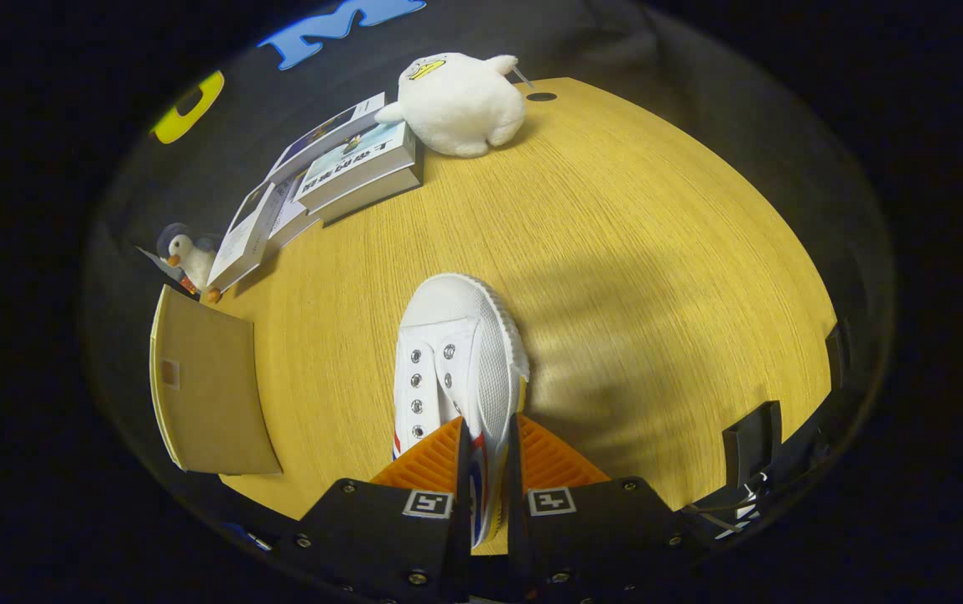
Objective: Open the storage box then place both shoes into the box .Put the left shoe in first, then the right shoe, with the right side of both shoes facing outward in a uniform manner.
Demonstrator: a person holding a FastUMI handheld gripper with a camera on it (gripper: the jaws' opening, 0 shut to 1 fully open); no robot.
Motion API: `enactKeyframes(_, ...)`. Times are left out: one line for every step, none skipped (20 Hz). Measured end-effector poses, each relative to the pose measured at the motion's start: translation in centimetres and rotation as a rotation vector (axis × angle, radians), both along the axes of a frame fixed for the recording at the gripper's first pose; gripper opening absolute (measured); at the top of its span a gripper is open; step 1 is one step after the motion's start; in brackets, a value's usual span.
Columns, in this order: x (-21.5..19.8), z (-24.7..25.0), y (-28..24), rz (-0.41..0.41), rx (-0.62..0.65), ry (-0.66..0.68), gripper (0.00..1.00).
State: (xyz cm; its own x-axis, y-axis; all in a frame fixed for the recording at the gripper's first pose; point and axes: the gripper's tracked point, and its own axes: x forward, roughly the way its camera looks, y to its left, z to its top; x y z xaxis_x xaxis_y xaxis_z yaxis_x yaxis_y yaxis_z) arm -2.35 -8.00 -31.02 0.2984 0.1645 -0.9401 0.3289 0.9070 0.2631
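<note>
Gripper view: hand-held gripper [488,470] pinches the side wall of a white canvas lace-up shoe [456,361], both fingers pressing it, toe pointing ahead over the yellow wood-grain counter [632,252]. Grip is narrow, on thin canvas; the shoe could swivel or slip and end facing wrong. Flat brown cardboard box [209,386] lies left of the fingers; contents not visible. Beyond: stacked books [356,168], white plush duck [458,105], small penguin toy [184,252].
</note>
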Motion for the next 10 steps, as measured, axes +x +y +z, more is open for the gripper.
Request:
enactKeyframes(0.0, 0.5, 0.6, 0.001, 0.018, -0.009, 0.19)
enactKeyframes(0.2, 1.1, 1.0, 0.002, 0.031, -0.018, 0.18)
enactKeyframes(0.4, 1.5, 1.5, 0.002, 0.04, -0.032, 0.18)
enactKeyframes(0.5, 2.0, 2.1, -0.001, 0.05, -0.047, 0.18)
enactKeyframes(0.6, 2.6, 2.7, 0.003, 0.067, -0.046, 0.19)
enactKeyframes(0.8, 3.3, 3.4, 0.001, 0.086, -0.059, 0.19)
enactKeyframes(1.1, 4.2, 4.3, 0.002, 0.104, -0.075, 0.18)
enactKeyframes(1.2, 5.1, 5.2, 0.009, 0.123, -0.079, 0.18)
enactKeyframes(1.5, 5.9, 5.9, 0.011, 0.137, -0.09, 0.18)
enactKeyframes(2.0, 6.8, 6.9, 0.022, 0.15, -0.102, 0.18)
